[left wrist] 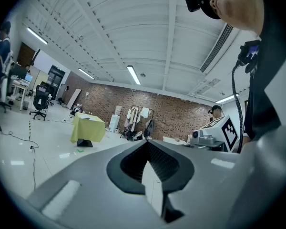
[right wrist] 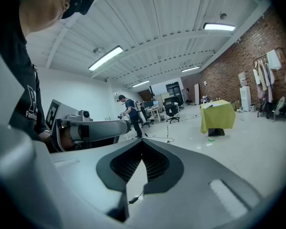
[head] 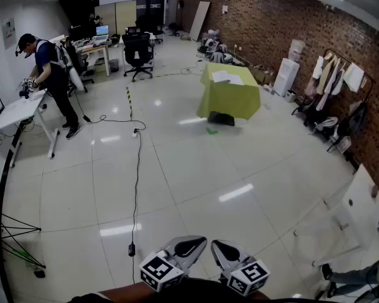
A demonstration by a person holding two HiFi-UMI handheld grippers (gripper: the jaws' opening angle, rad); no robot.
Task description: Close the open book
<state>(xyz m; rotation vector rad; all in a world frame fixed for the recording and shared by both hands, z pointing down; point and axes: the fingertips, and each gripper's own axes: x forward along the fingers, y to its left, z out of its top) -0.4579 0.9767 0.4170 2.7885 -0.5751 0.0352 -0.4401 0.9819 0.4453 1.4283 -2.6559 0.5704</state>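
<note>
Far across the room stands a table draped in a yellow-green cloth [head: 229,98], and what looks like the open book [head: 227,77] lies on top as white pages. The same table appears small in the left gripper view [left wrist: 88,128] and in the right gripper view [right wrist: 218,116]. My left gripper [head: 188,247] and right gripper [head: 223,252] are held side by side at the bottom edge of the head view, several metres short of the table. Each is shut with nothing between its jaws [left wrist: 146,143] [right wrist: 143,142].
A black cable [head: 138,169] runs along the shiny tiled floor towards me. A person [head: 49,74] stands at a white table [head: 12,113] on the left. Office chairs [head: 138,54] stand at the back, a clothes rack [head: 341,87] by the brick wall, a white table [head: 357,202] at right.
</note>
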